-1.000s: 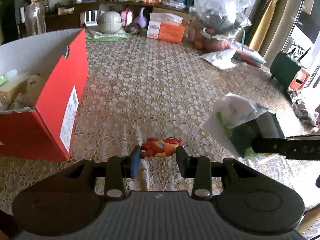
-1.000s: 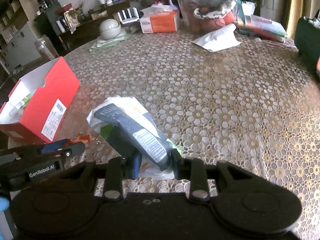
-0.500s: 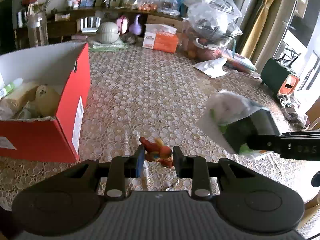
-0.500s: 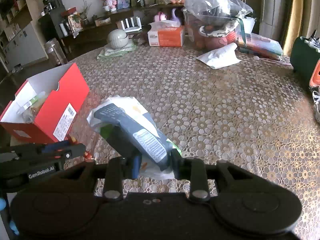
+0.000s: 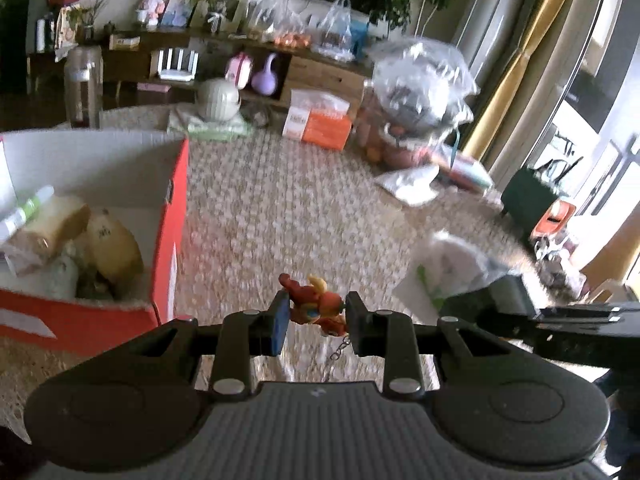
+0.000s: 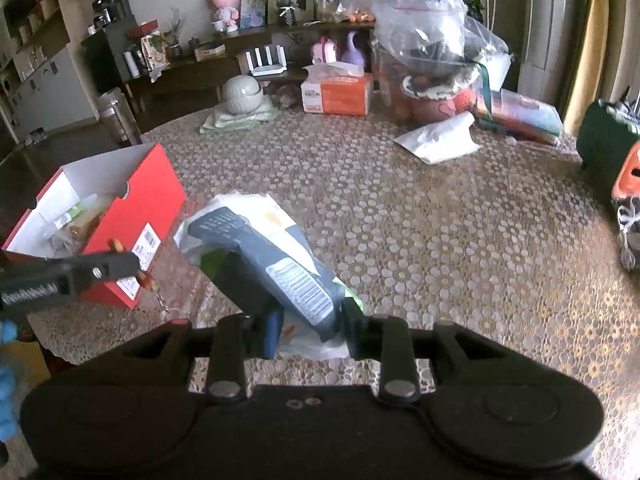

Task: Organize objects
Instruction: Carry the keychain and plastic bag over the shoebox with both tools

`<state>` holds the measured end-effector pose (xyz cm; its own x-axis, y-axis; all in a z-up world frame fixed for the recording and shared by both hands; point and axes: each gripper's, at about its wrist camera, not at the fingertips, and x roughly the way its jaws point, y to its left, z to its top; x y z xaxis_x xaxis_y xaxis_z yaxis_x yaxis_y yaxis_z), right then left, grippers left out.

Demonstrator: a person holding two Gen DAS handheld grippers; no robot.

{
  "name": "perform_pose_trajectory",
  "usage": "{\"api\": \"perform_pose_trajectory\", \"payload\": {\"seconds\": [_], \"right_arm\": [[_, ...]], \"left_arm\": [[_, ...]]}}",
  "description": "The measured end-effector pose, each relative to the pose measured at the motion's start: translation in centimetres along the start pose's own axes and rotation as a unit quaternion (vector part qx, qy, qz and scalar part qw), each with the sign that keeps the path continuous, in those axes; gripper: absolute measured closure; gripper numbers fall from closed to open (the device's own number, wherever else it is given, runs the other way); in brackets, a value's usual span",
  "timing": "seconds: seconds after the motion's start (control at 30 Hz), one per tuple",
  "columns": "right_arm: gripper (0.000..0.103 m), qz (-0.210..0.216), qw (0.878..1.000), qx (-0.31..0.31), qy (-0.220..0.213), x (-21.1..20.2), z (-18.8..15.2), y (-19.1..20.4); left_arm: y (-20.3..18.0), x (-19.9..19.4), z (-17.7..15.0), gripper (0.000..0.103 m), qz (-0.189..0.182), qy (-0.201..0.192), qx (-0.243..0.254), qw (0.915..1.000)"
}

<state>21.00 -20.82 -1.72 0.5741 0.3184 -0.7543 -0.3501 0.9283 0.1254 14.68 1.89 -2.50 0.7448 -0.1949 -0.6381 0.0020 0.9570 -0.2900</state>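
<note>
The left hand-held gripper (image 5: 314, 314) is clenched on a small red-and-orange toy figure with a dangling keychain (image 5: 316, 306), lifted off the lace-covered bench (image 6: 420, 216) beside the open red cardboard shoebox (image 5: 176, 216), while the right hand-held gripper (image 6: 308, 326) clamps a dark-blue and white plastic packet (image 6: 264, 256), both seemingly bound for that box.

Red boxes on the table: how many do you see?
1. The red box stands open at the table's left edge, items inside. The orange tissue box at the far side is not counted.
</note>
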Motion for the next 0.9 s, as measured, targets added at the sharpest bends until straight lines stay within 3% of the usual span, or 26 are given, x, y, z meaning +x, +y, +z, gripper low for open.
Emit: {"api": "perform_pose_trajectory", "payload": {"seconds": [0.4,0.9], "right_arm": [[0.072,0.019,0.998,-0.057,-0.022,-0.1,4.0,6.2],[0.072,0.07,0.989,-0.127,-0.009,4.4,7.4,18.2]], "left_arm": [[2.7,-4.1,4.7,0.074,0.01,-0.057,0.002,0.9983],[12.3,-7.3,6.7,0.074,0.072,-0.073,-0.022,0.9944]]}}
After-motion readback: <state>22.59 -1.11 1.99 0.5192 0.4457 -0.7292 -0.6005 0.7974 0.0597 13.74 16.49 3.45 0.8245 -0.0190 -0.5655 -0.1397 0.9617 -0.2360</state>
